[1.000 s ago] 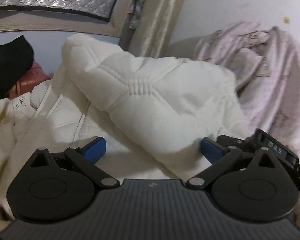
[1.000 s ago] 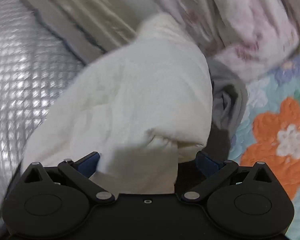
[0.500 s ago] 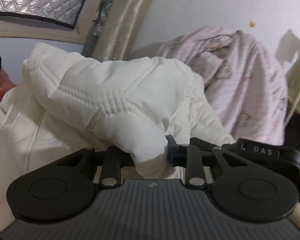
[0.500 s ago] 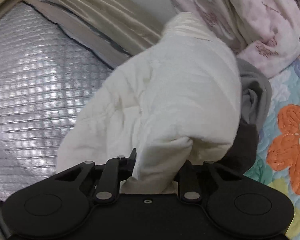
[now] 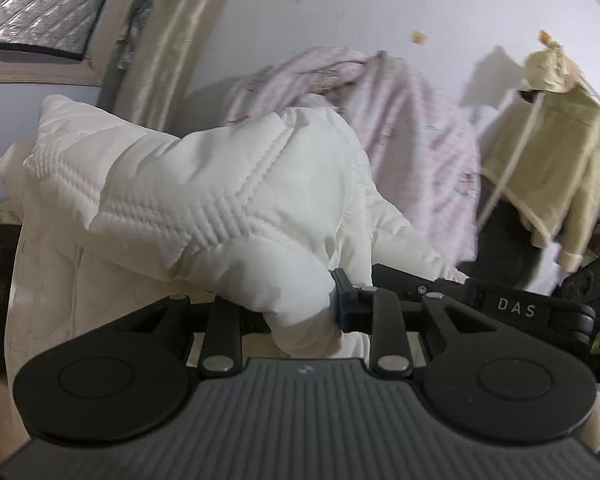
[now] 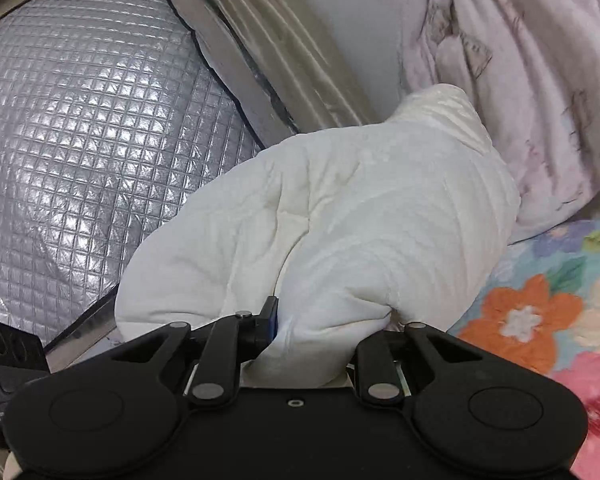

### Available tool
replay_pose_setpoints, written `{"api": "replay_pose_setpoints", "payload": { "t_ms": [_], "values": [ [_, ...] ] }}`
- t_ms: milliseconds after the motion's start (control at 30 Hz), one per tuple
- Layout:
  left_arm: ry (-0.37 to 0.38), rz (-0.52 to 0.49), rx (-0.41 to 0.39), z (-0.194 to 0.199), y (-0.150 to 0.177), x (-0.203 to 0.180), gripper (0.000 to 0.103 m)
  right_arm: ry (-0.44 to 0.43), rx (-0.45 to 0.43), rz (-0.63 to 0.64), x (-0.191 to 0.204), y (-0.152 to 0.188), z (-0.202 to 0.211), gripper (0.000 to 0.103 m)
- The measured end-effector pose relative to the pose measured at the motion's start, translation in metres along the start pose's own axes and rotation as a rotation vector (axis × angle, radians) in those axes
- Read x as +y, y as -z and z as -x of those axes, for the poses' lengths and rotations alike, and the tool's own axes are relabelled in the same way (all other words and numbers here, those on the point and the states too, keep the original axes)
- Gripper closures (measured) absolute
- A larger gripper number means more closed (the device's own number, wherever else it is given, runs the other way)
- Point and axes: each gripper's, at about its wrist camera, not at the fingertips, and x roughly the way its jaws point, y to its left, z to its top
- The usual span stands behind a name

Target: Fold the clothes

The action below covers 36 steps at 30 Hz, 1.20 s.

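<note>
A white quilted padded jacket [image 5: 204, 200] fills the middle of the left wrist view, lifted off the bed. My left gripper [image 5: 300, 304] is shut on a thick fold of it, the blue pad [image 5: 342, 300] pressing into the padding. In the right wrist view the same white jacket [image 6: 340, 216] bulges up ahead, and my right gripper [image 6: 328, 328] is shut on another puffy fold of it. The other gripper's black body [image 5: 532, 312] shows at the right of the left wrist view.
A pink patterned blanket [image 5: 400, 128] is heaped against the wall. A beige jacket [image 5: 556, 160] hangs at the right. A silver quilted window cover [image 6: 80, 140] and a beige curtain [image 6: 300, 60] stand behind. A floral bedspread [image 6: 540, 312] lies at the right.
Both grippers went from open around the jacket to shut on folds of it, then rose with it. The jacket now hangs higher, and more of the wall and the hanging beige jacket show.
</note>
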Motion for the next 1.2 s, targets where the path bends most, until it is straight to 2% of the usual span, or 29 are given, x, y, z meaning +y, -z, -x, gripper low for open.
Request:
{"api": "replay_pose_setpoints", "payload": {
  "t_ms": [100, 300, 467, 633, 700, 800, 900, 1033, 1100, 1200],
  "values": [
    [0.052, 0.020, 0.054, 0.024, 0.037, -0.019, 0.077, 0.020, 0.001, -0.025, -0.017, 0.029, 0.047, 0.079],
    [0.110, -0.033, 0.148, 0.054, 0.118, -0.068, 0.078, 0.180, 0.030, -0.037, -0.043, 0.099, 0.140, 0.079],
    [0.158, 0.010, 0.197, 0.061, 0.153, -0.107, 0.078, 0.311, 0.081, -0.018, -0.054, 0.110, 0.197, 0.079],
    [0.189, 0.028, 0.244, 0.074, 0.155, -0.117, 0.078, 0.301, 0.081, 0.046, -0.056, 0.117, 0.230, 0.079],
    [0.196, -0.013, 0.287, 0.078, 0.163, -0.121, 0.077, 0.294, 0.079, 0.091, -0.055, 0.128, 0.236, 0.079],
    [0.176, -0.091, 0.351, 0.080, 0.177, -0.126, 0.077, 0.272, 0.082, 0.037, -0.069, 0.147, 0.241, 0.079],
    [0.169, -0.110, 0.401, 0.070, 0.196, -0.132, 0.077, 0.281, 0.069, -0.030, -0.088, 0.172, 0.252, 0.078],
    [0.149, -0.172, 0.433, 0.050, 0.223, -0.152, 0.077, 0.410, 0.109, -0.019, -0.098, 0.191, 0.256, 0.078],
    [0.159, -0.166, 0.417, 0.043, 0.230, -0.164, 0.077, 0.498, 0.101, 0.080, -0.090, 0.187, 0.261, 0.077],
    [0.208, -0.183, 0.371, 0.042, 0.227, -0.189, 0.077, 0.653, 0.044, 0.317, -0.065, 0.185, 0.267, 0.077]
  ]
}}
